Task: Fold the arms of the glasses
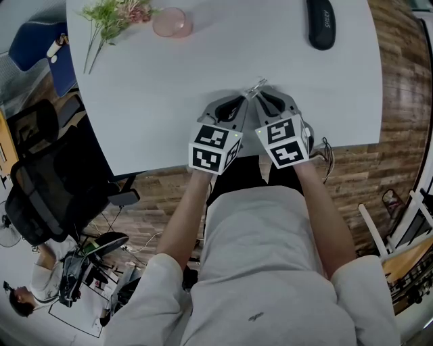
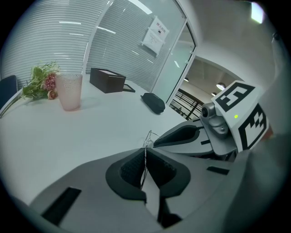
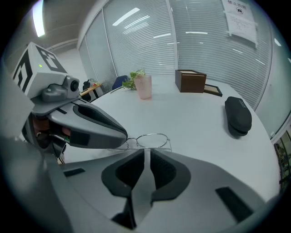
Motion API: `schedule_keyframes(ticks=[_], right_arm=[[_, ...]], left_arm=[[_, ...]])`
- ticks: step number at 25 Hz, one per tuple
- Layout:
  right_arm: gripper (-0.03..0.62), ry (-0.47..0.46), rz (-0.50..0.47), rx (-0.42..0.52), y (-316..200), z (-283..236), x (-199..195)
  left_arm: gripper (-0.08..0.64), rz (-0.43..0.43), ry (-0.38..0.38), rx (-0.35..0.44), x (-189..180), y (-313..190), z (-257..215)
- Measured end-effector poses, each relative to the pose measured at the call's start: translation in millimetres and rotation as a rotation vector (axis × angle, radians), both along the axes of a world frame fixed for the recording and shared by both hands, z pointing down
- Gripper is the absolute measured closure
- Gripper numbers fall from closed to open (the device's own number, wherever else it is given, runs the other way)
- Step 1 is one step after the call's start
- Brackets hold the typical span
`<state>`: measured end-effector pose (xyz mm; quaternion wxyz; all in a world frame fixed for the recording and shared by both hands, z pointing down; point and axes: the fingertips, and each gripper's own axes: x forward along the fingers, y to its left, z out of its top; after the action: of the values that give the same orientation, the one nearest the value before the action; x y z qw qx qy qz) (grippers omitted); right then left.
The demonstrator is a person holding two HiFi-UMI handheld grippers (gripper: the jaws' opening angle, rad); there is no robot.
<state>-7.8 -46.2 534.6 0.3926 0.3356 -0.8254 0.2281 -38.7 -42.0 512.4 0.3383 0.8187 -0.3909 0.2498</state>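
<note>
Thin wire-rimmed glasses (image 1: 256, 86) sit just above the white table (image 1: 169, 101), between my two grippers near its front edge. In the left gripper view, my left gripper (image 2: 144, 157) is shut on a thin wire of the glasses (image 2: 148, 138), which stand edge-on above the pads. My left gripper (image 1: 245, 99) and right gripper (image 1: 261, 95) meet tip to tip. In the right gripper view, the right gripper (image 3: 147, 154) shows a narrow gap between its pads. The lens rim of the glasses (image 3: 152, 141) lies just beyond its tips, with a wire running across them. Nothing shows inside that gap.
A black glasses case (image 1: 320, 23) lies at the far right of the table. A pink cup (image 1: 172, 21) and a sprig of flowers (image 1: 111, 13) are at the far left. A brown box (image 3: 190, 81) stands by the blinds. A black office chair (image 1: 47, 182) is left of the table.
</note>
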Motion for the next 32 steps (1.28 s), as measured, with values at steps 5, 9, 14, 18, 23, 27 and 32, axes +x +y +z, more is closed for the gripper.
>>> schedule_keyframes(ticks=[5,9,14,18,23,27,32], right_arm=[[0.548,-0.002,-0.002,0.001,-1,0,-4],[0.548,0.002,-0.005,-0.003,-1,1,-5],[0.548,-0.003,-0.017,0.003,-3,-5,-6],[0.548,-0.003,-0.024,0.010,-2,-9,-4],[0.548,-0.017,-0.016,0.028,-3,-20,0],[0.548,-0.012,0.007,0.038,-2,-27,17],[0.543,0.013,0.047,0.028,1,-26,44]], left_arm=[[0.535,0.011,-0.001,0.002,1,1,0],[0.535,0.001,0.003,0.000,-1,0,0],[0.535,-0.004,0.006,0.001,-1,-2,-1],[0.535,-0.009,0.005,0.004,-3,-4,-1],[0.534,-0.021,0.005,0.002,-10,-8,0],[0.535,-0.027,0.008,-0.003,-10,-8,1],[0.534,-0.025,0.013,-0.008,-9,-10,1]])
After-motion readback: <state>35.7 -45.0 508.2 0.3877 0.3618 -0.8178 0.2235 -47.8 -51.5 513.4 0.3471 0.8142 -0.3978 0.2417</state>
